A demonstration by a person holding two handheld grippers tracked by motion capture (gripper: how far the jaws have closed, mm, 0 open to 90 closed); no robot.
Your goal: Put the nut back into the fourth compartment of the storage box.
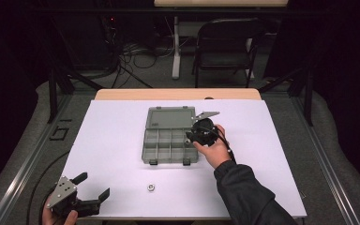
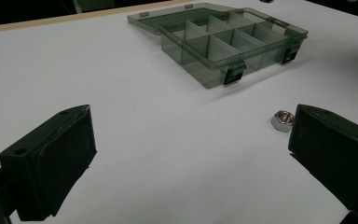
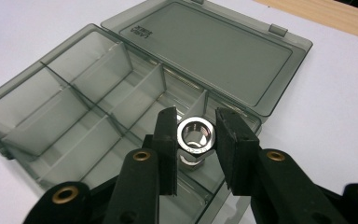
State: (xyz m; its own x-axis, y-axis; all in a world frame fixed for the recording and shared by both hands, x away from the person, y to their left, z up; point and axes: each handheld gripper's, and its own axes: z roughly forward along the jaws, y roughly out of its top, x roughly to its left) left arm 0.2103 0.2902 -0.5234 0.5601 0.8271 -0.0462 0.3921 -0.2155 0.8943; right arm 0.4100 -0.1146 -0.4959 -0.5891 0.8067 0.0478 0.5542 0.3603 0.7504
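Right gripper view: right claw (image 3: pixel 196 140) pinching nut (image 3: pixel 195 135) over organizer box (image 3: pixel 51 112) | left claw (image 2: pixel 186 154) spread

In the high view, the right gripper (image 1: pixel 198 132) covers the right-hand compartments of the organizer box (image 1: pixel 168 136), and the nut in its jaws is too small to make out. The left hand (image 1: pixel 56 216) is cut off by the bottom edge. In the right gripper view, the lid label (image 3: pixel 141 29) is unreadable.
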